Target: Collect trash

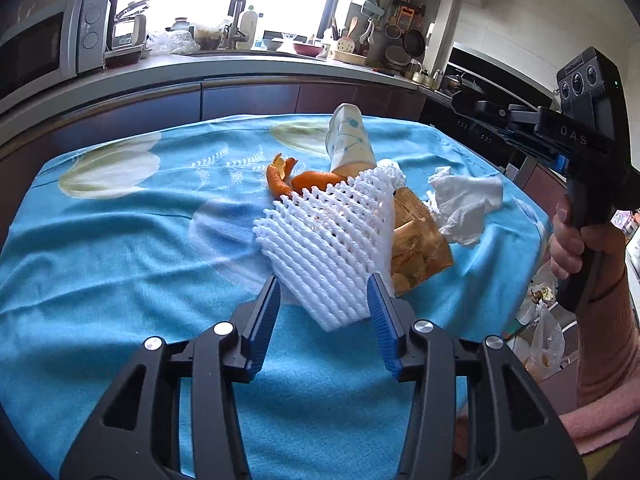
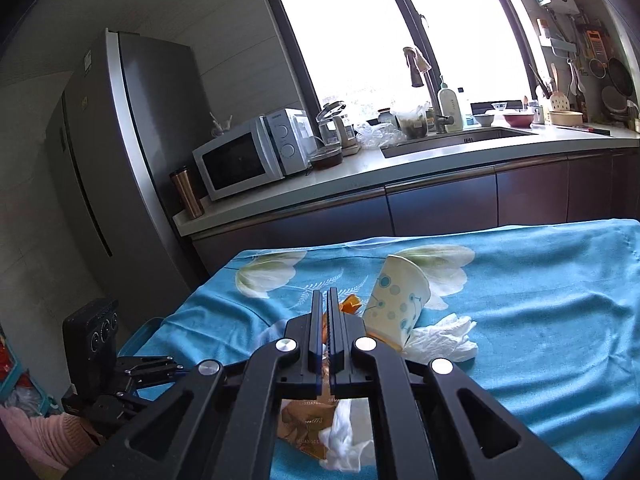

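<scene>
A white foam fruit net (image 1: 332,240) lies on the blue flowered tablecloth (image 1: 120,240). My left gripper (image 1: 325,284) is open, and the net's near end sits between its blue pads. Under and behind the net are a gold snack wrapper (image 1: 420,248), orange peel (image 1: 288,180), a tipped paper cup (image 1: 350,136) and a crumpled tissue (image 1: 464,204). A hand holds my right gripper (image 1: 460,102) above the table's right side. In the right wrist view that gripper (image 2: 325,292) is shut with nothing in it, above the wrapper (image 2: 304,420), the cup (image 2: 400,304) and the tissue (image 2: 444,340).
A kitchen counter (image 2: 360,176) with a microwave (image 2: 248,152), a sink and bottles runs behind the table. A tall fridge (image 2: 132,140) stands at the left. A plastic bag (image 1: 544,340) hangs below the table's right edge.
</scene>
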